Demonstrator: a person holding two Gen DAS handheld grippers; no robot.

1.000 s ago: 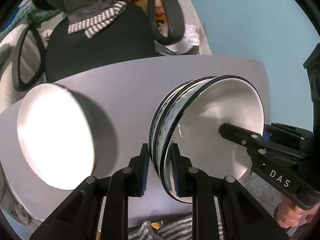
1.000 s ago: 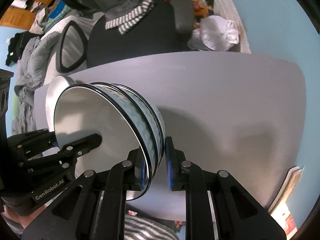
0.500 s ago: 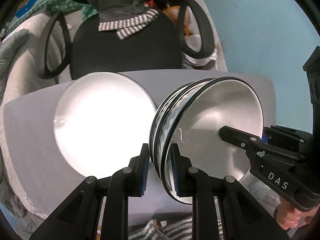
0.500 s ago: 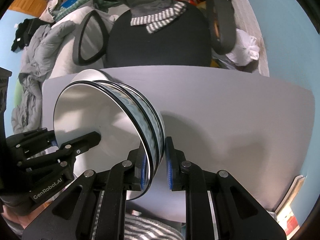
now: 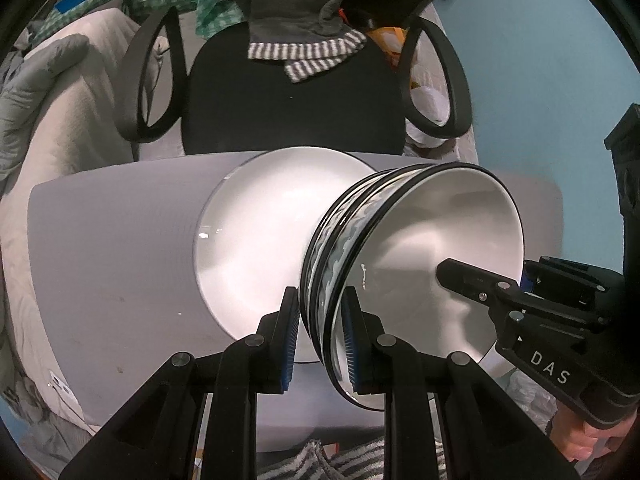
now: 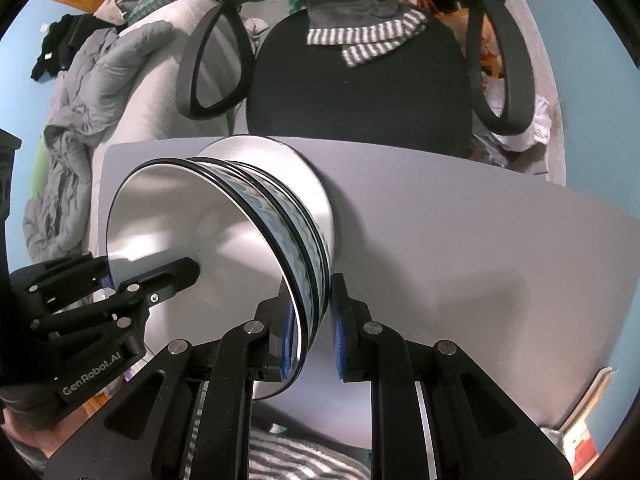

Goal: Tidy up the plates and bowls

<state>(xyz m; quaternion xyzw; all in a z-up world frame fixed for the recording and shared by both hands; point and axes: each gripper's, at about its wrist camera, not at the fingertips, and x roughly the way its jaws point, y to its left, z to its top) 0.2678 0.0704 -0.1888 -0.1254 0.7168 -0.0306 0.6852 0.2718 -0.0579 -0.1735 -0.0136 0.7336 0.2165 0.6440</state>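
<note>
A nested stack of black-rimmed bowls (image 5: 432, 248) with a blue-grey wave pattern hangs tilted above the grey table (image 5: 112, 240). My left gripper (image 5: 320, 320) is shut on the stack's rim, one pad inside and one outside. My right gripper (image 6: 310, 320) is shut on the opposite rim of the bowls (image 6: 224, 232) in the same way. Each view shows the other gripper's inner finger (image 5: 476, 280) (image 6: 168, 276) lying in the top bowl. A white plate (image 5: 256, 240) lies flat on the table, partly hidden behind the stack; its edge (image 6: 316, 184) shows in the right wrist view.
A black office chair (image 5: 292, 100) with a striped garment draped on it stands against the table's far edge. Grey bedding (image 5: 40, 100) lies to the left. Bare table surface (image 6: 460, 240) stretches to the right of the bowls. A striped cloth (image 5: 360, 460) lies below the near edge.
Both grippers carried the bowl stack sideways over the table toward the white plate. The plate has slid from the left of the view to directly behind the stack. The grips are unchanged.
</note>
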